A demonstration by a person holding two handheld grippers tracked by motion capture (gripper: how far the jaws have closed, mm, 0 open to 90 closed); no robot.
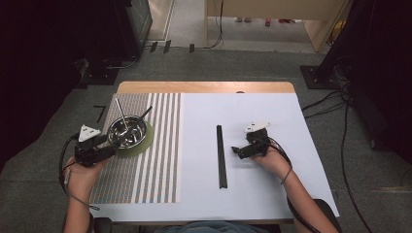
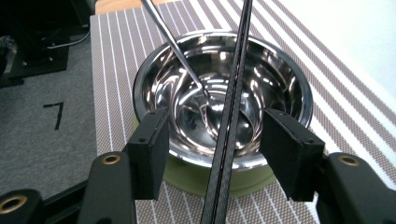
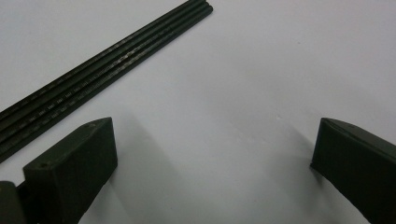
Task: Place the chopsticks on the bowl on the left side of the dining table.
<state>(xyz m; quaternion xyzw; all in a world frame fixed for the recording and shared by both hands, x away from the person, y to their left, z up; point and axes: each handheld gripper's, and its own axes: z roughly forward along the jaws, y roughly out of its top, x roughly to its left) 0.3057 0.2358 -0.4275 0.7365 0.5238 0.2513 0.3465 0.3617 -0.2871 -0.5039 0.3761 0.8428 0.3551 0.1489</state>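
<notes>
A shiny steel bowl [image 1: 127,131] [image 2: 261,79] rests on a green plate [image 1: 147,142] [image 2: 243,181] on the striped placemat [image 1: 145,179]. A black chopstick [image 1: 142,115] [image 2: 232,116] leans across the bowl, and a thin metal utensil handle [image 1: 120,112] [image 2: 175,46] stands in it. My left gripper [image 1: 112,145] [image 2: 219,154] is open at the bowl's near rim; the chopstick runs between its jaws without touching either pad. My right gripper [image 1: 235,151] [image 3: 215,163] is open and empty, low over the white sheet, just right of a bundle of black chopsticks [image 1: 221,155] [image 3: 93,79].
The white sheet [image 1: 272,184] covers the table's right part, with its wooden edge [image 1: 204,87] at the back. Cables [image 1: 330,102] lie on the grey floor at the right, and dark equipment stands at both far corners.
</notes>
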